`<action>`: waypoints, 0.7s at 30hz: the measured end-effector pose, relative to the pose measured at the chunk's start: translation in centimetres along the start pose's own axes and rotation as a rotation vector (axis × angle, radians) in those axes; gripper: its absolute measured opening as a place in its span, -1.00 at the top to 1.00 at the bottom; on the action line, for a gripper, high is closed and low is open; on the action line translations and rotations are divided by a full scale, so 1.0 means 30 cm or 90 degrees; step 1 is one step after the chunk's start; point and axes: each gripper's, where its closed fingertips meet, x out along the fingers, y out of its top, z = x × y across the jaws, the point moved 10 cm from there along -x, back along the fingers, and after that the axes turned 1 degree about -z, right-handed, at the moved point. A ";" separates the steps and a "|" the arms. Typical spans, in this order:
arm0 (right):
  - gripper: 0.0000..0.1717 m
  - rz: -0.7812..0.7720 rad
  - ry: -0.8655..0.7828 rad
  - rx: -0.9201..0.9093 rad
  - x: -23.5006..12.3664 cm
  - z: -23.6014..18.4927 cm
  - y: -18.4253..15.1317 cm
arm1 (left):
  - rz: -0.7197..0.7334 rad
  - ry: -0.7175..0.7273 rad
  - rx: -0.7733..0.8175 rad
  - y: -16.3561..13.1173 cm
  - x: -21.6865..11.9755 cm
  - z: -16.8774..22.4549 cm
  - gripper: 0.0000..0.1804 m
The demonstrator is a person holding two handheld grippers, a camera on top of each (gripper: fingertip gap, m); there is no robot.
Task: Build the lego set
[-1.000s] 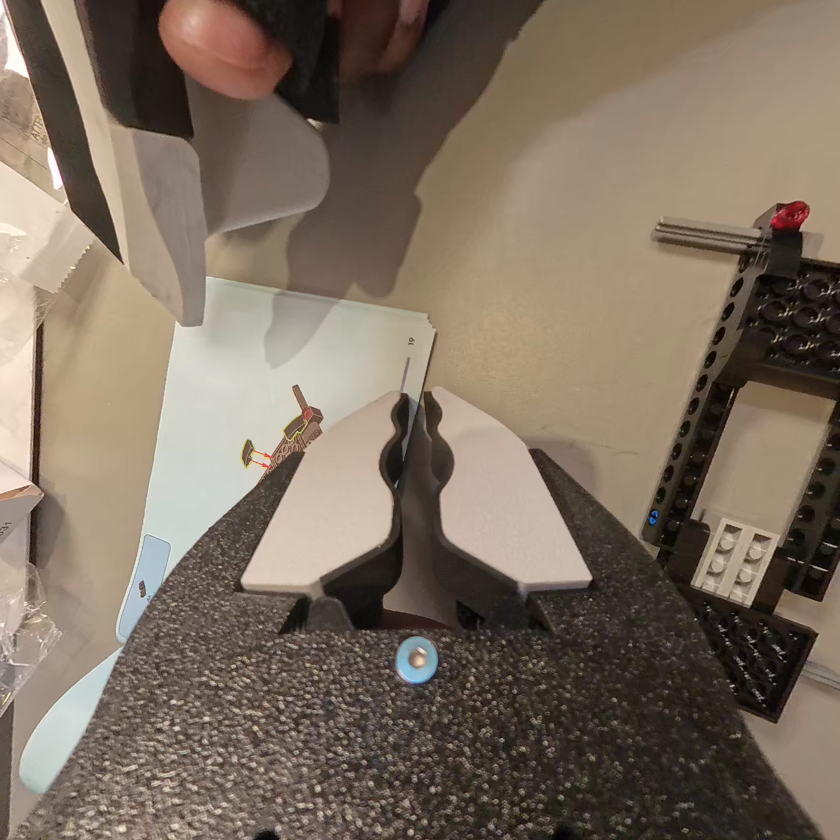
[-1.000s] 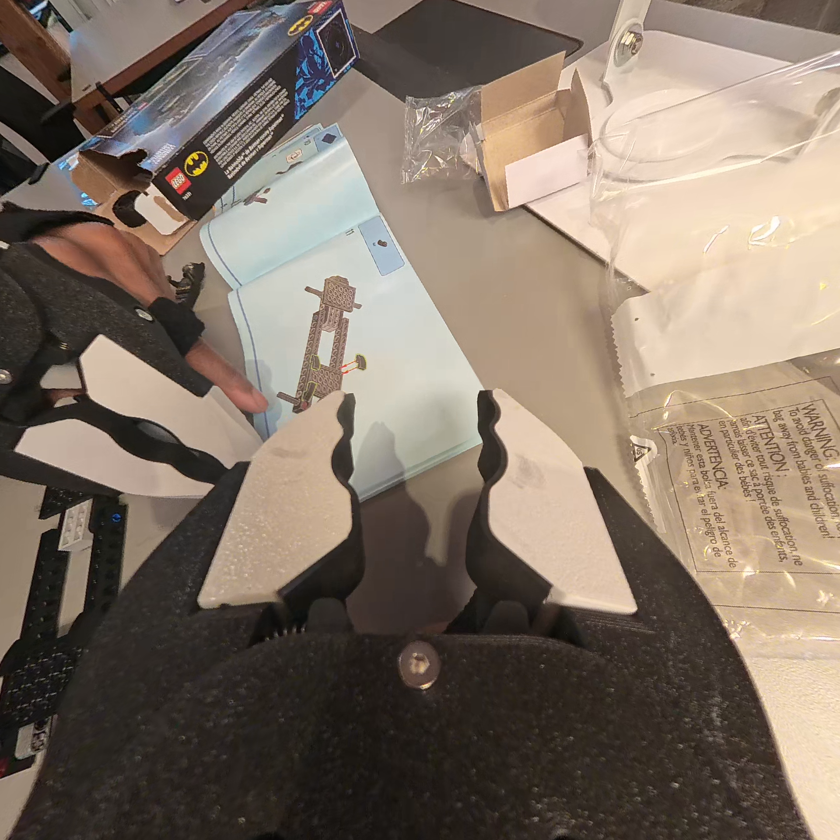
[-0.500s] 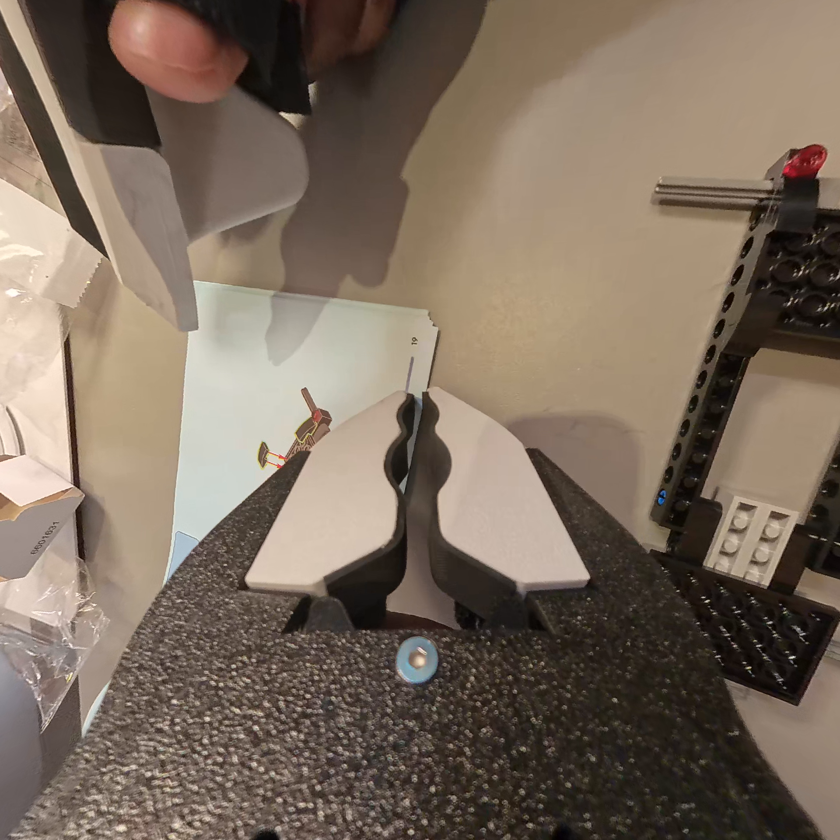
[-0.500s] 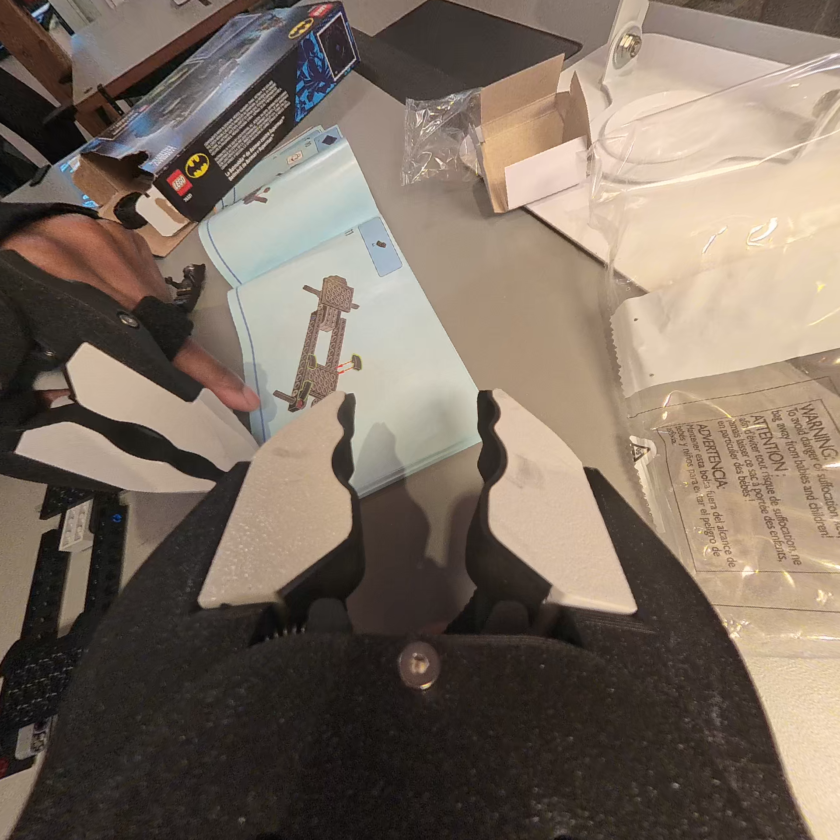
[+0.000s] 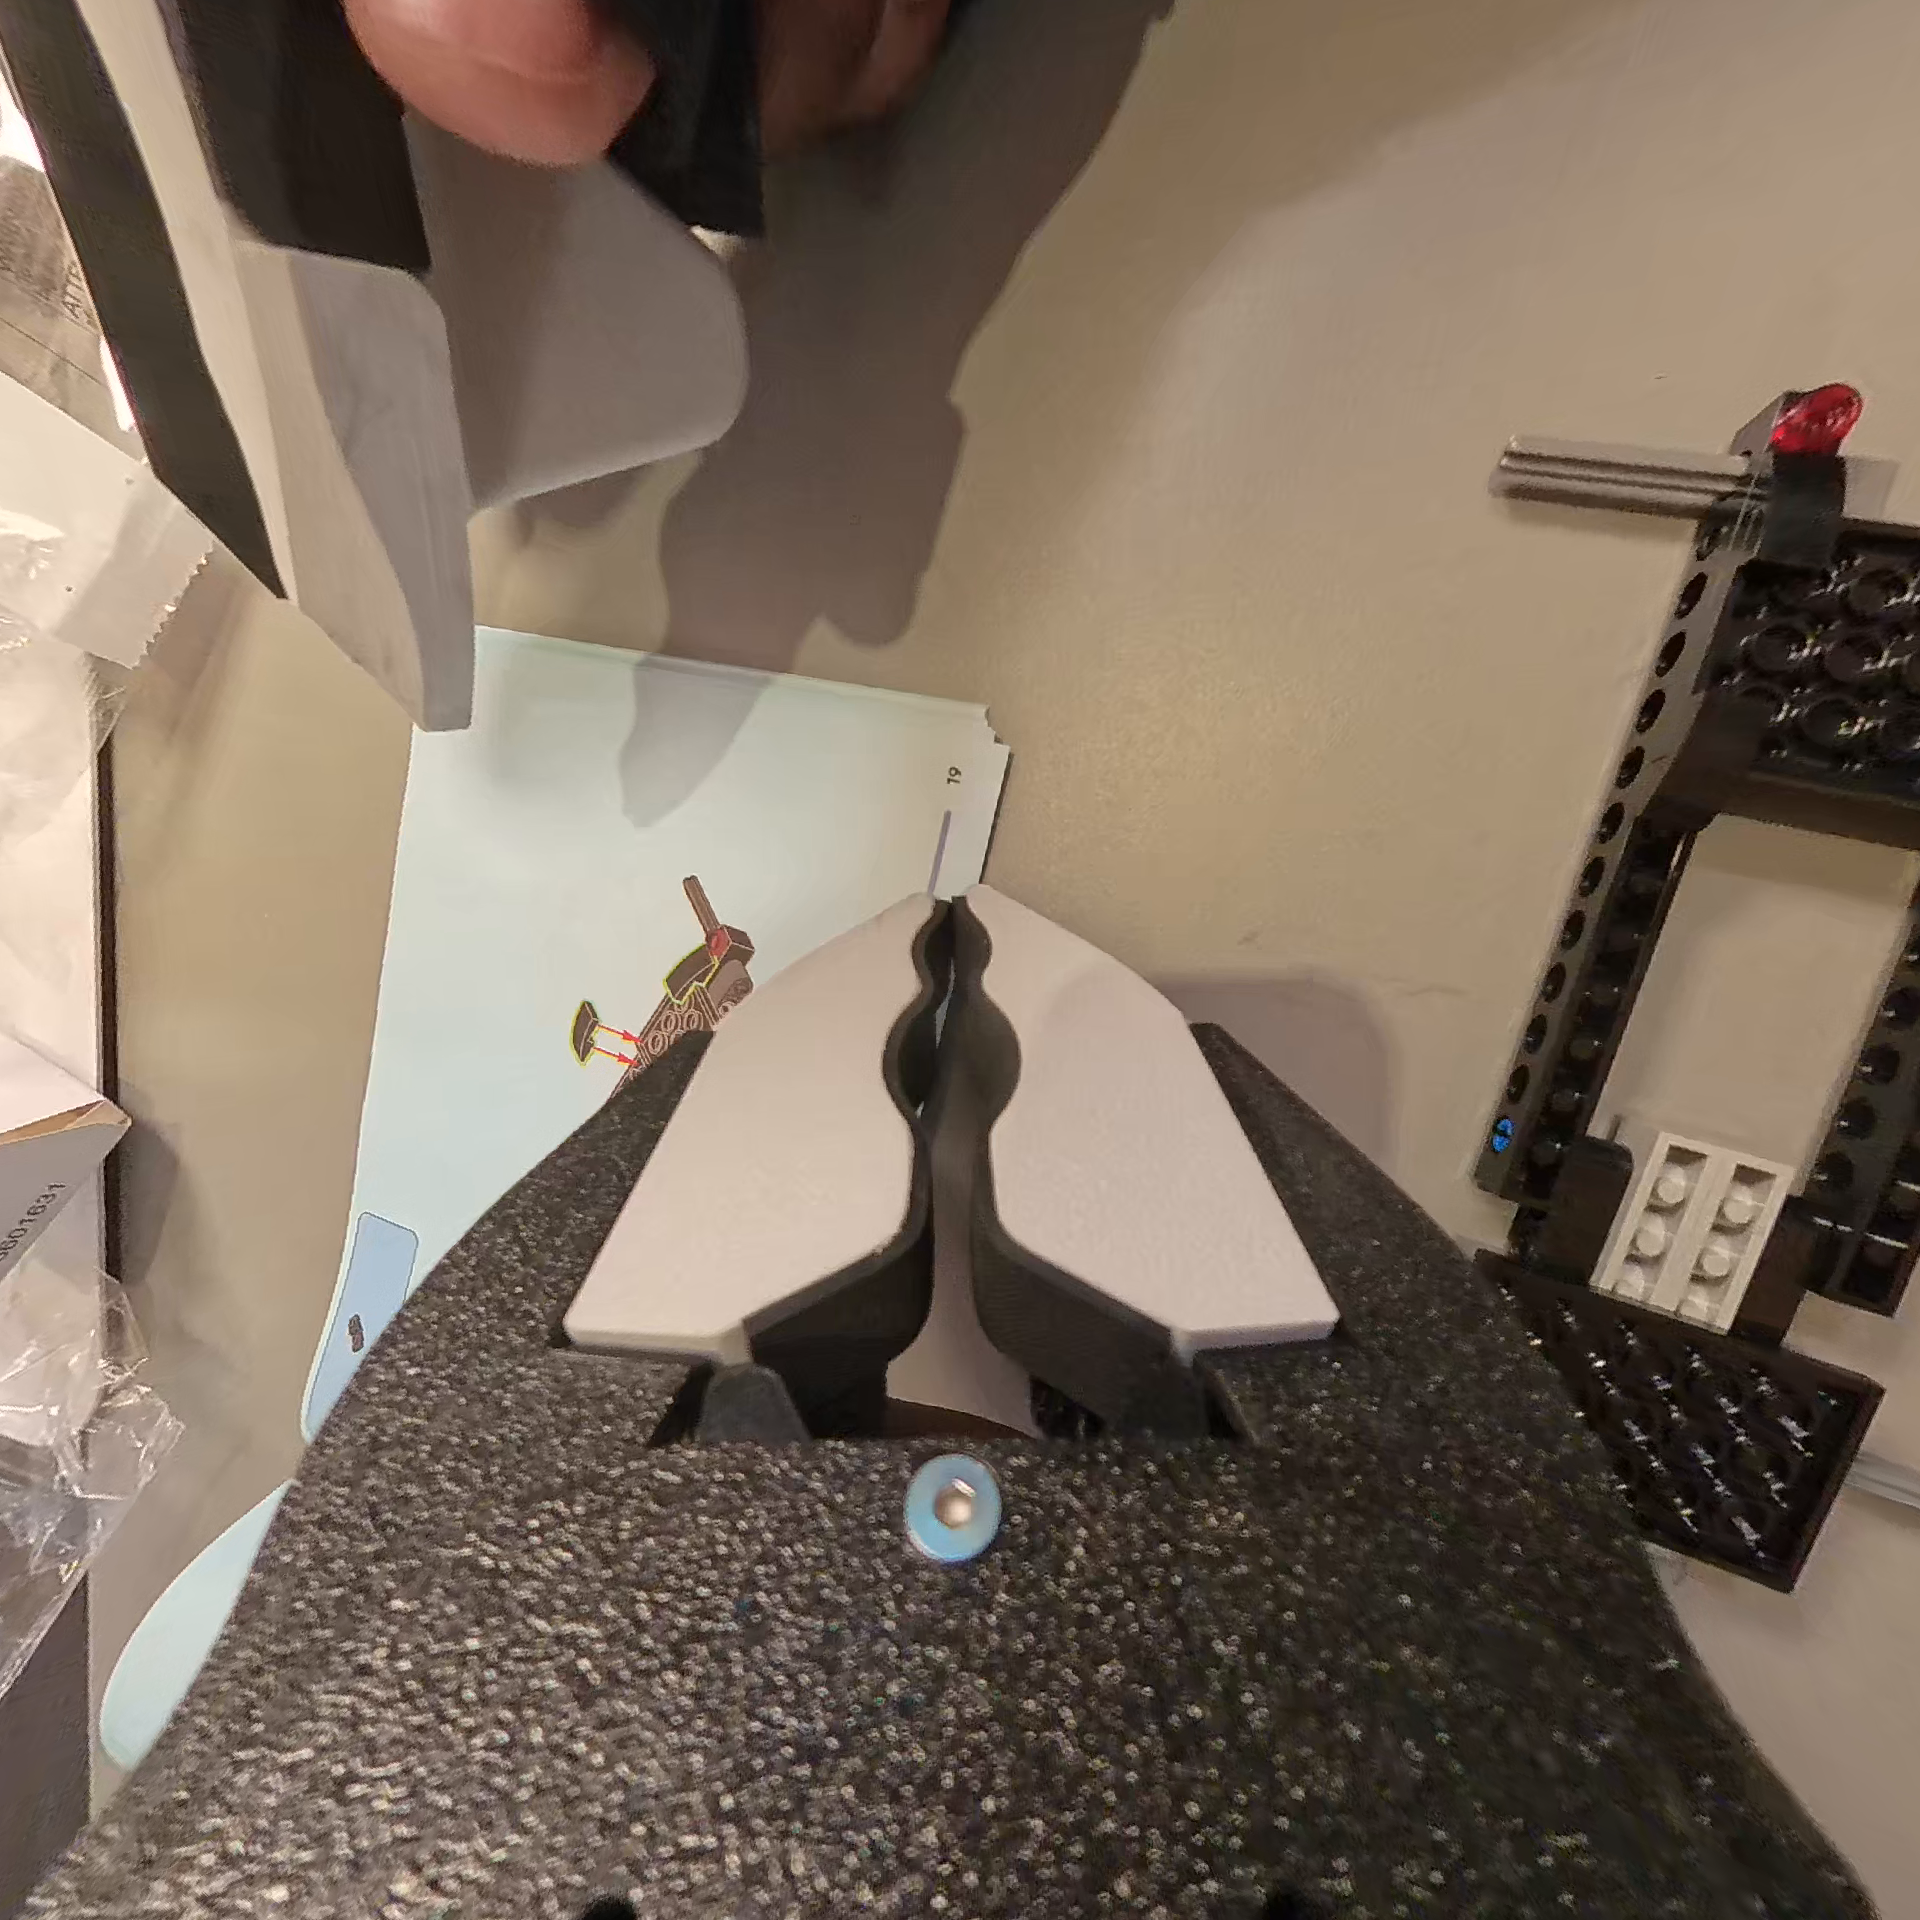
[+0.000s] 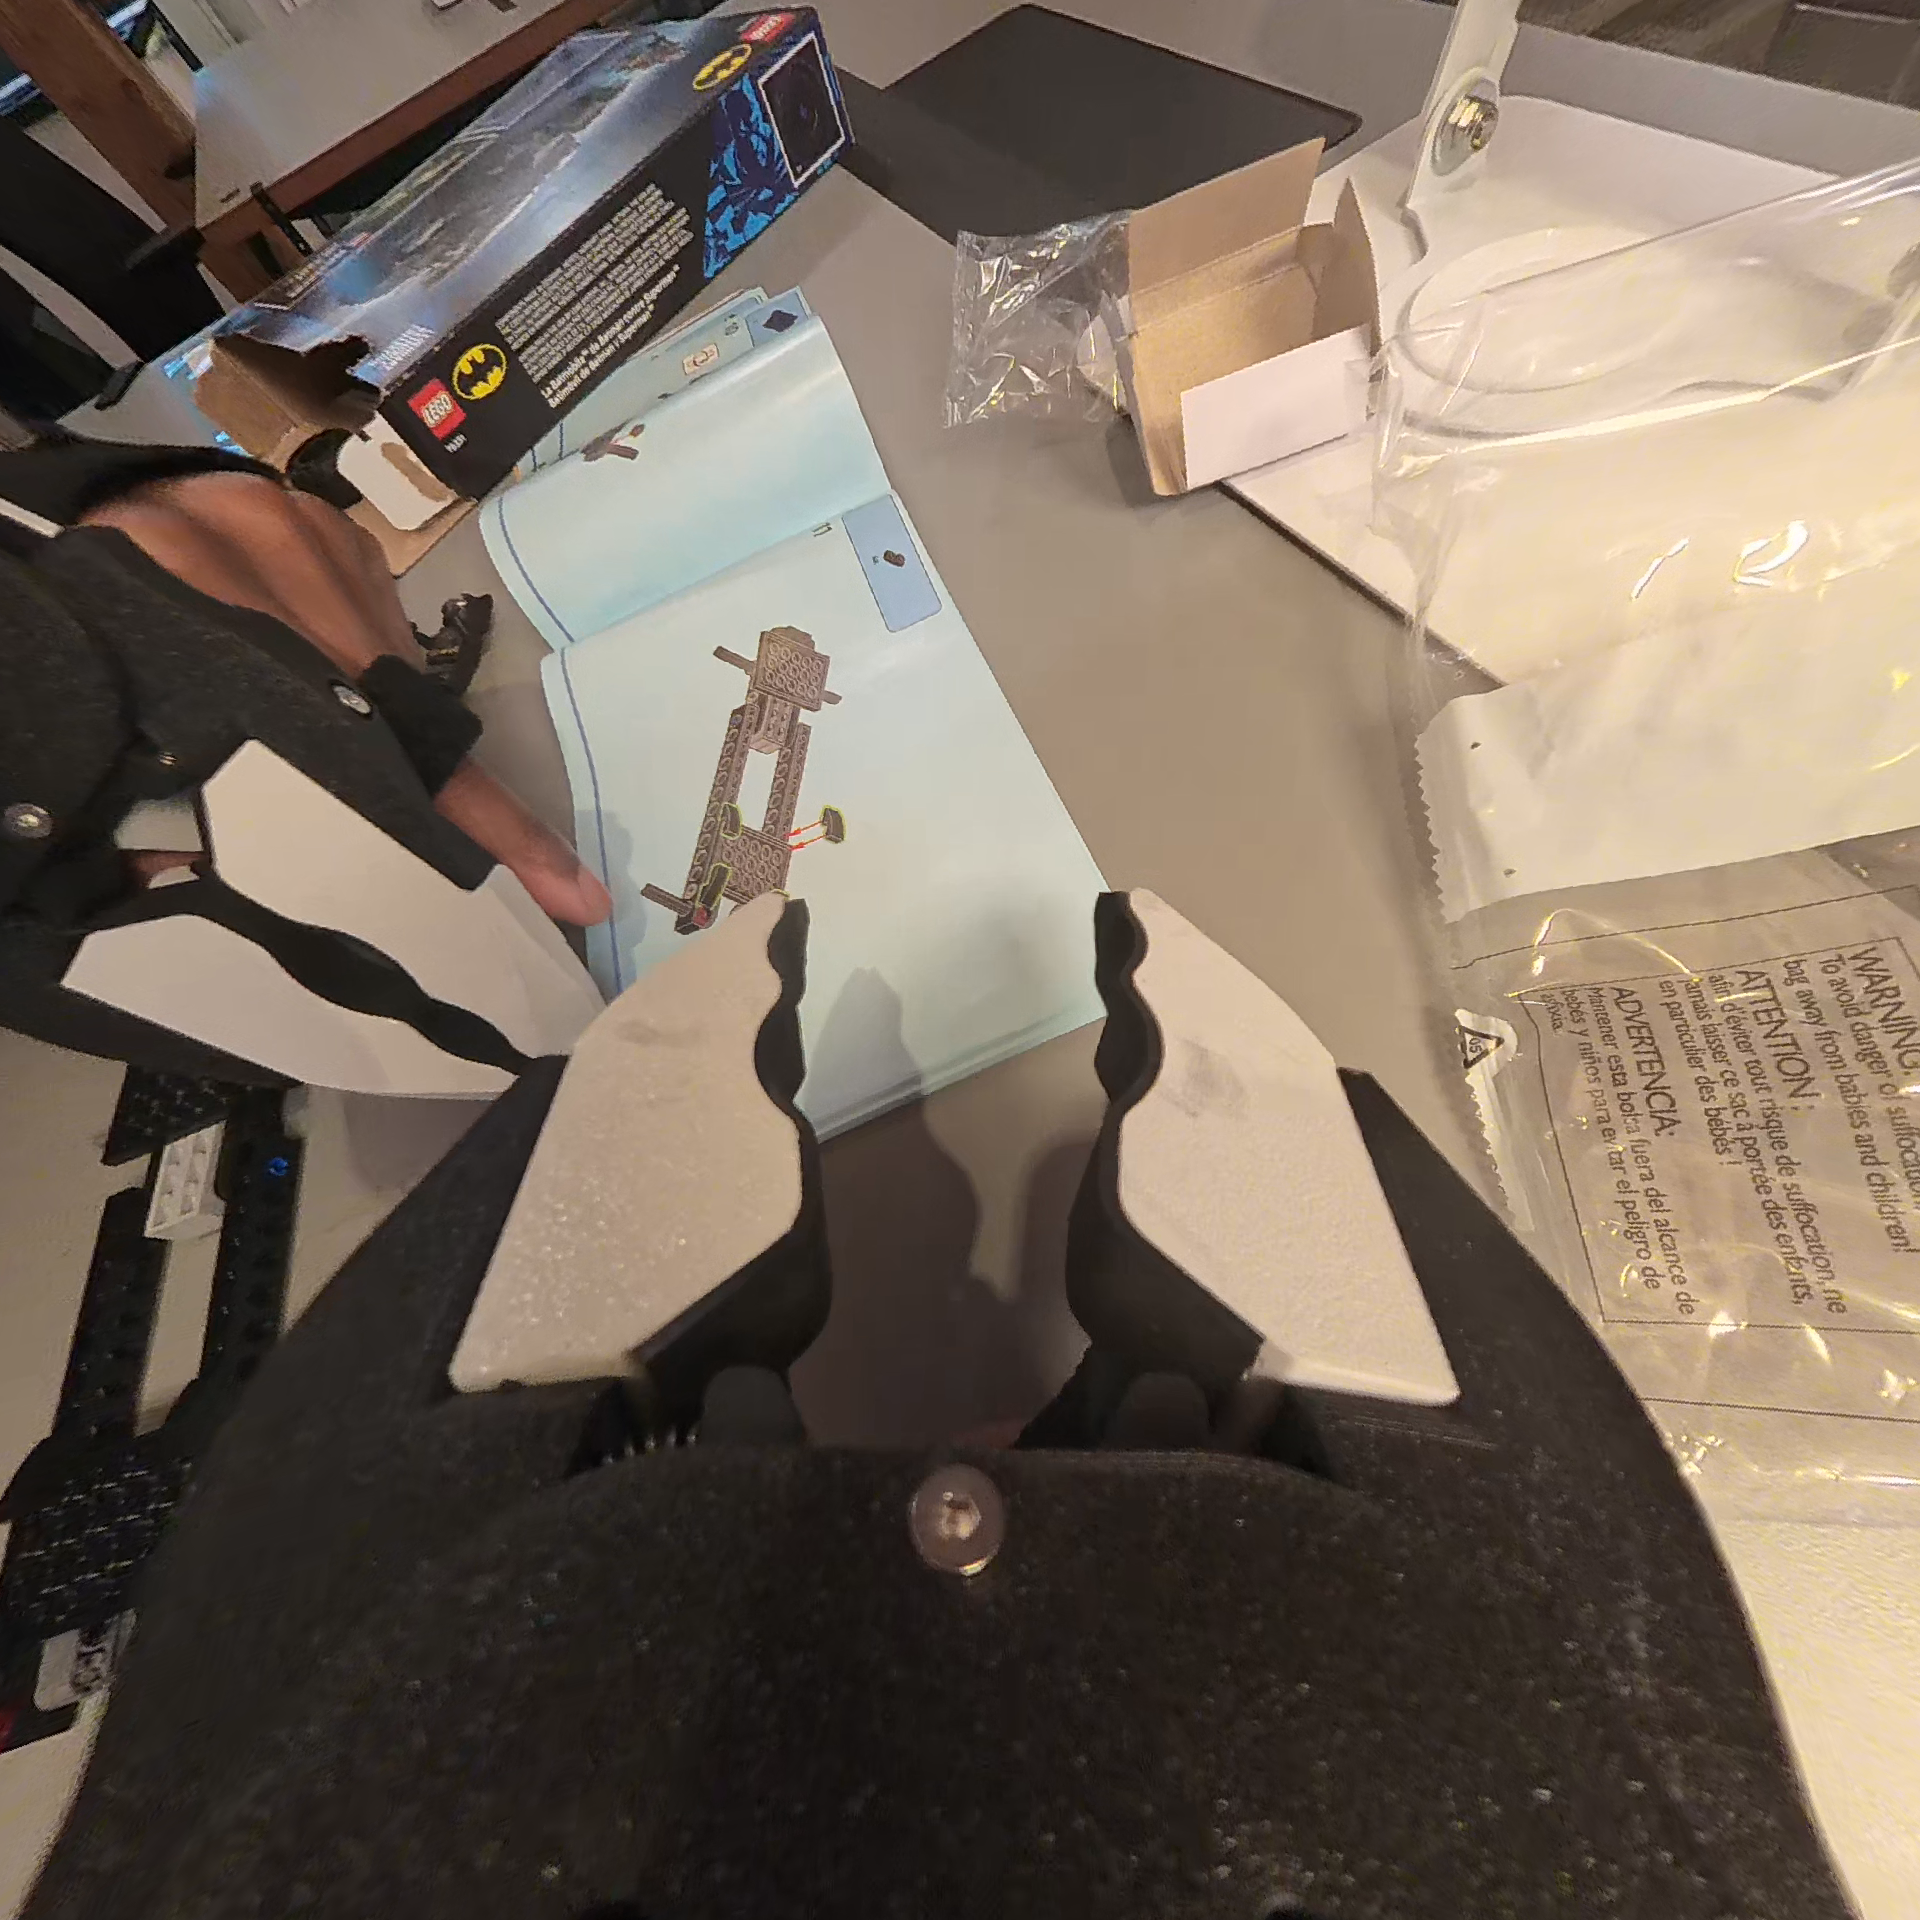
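My left gripper (image 5: 951, 906) is shut, its tips together above the right edge of a pale blue instruction booklet (image 5: 623, 883) that lies open and flat on the table. A black brick frame (image 5: 1621, 831) with a white brick (image 5: 1694, 1226), a red clear piece (image 5: 1816, 431) and grey rods (image 5: 1610, 483) lies to its right. My right gripper (image 6: 951, 914) is open and empty above the booklet's (image 6: 935, 831) near edge. The left gripper's fingers (image 6: 343, 894) show at the left of the right wrist view, beside a person's finger (image 6: 540, 873).
A dark toy box (image 6: 582, 239) lies behind the booklet. A small open cardboard box (image 6: 1226, 312) and a crumpled clear bag (image 6: 1039, 312) are farther back. Large clear plastic bags (image 6: 1714, 1091) cover the right side. The black frame (image 6: 239, 1247) lies at the left.
My left fingers closed from a narrow gap to touching. The right gripper stayed open and hardly moved over the booklet.
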 end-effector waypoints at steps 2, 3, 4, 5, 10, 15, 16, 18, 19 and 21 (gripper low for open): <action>0.34 0.002 -0.006 -0.019 -0.001 -0.010 0.000 | -0.002 -0.013 0.003 -0.005 -0.004 0.003 1.00; 0.33 -0.001 -0.009 -0.037 -0.002 -0.019 -0.001 | -0.006 -0.020 0.008 -0.009 -0.006 0.005 0.99; 0.31 -0.008 -0.013 -0.062 -0.003 -0.032 -0.003 | -0.010 -0.026 0.012 -0.012 -0.009 0.007 0.99; 0.28 -0.021 -0.016 -0.096 -0.004 -0.047 -0.008 | -0.011 -0.028 0.016 -0.015 -0.011 0.008 0.99; 0.23 -0.114 0.009 -0.304 -0.021 -0.161 -0.054 | -0.010 -0.038 0.011 -0.022 -0.015 0.005 0.99; 0.31 -0.151 0.041 -0.386 -0.023 -0.214 -0.085 | -0.008 -0.045 -0.001 -0.030 -0.017 -0.002 0.99; 0.33 -0.157 0.046 -0.390 -0.019 -0.216 -0.089 | -0.008 -0.046 -0.004 -0.031 -0.017 -0.004 0.99; 0.37 -0.178 0.053 -0.401 -0.007 -0.220 -0.102 | -0.008 -0.047 -0.005 -0.035 -0.018 -0.006 0.99; 0.38 -0.194 0.054 -0.405 0.001 -0.221 -0.111 | -0.009 -0.047 -0.005 -0.036 -0.019 -0.007 0.99; 0.42 -0.200 0.063 -0.396 0.009 -0.225 -0.114 | -0.009 -0.047 -0.003 -0.037 -0.020 -0.007 0.98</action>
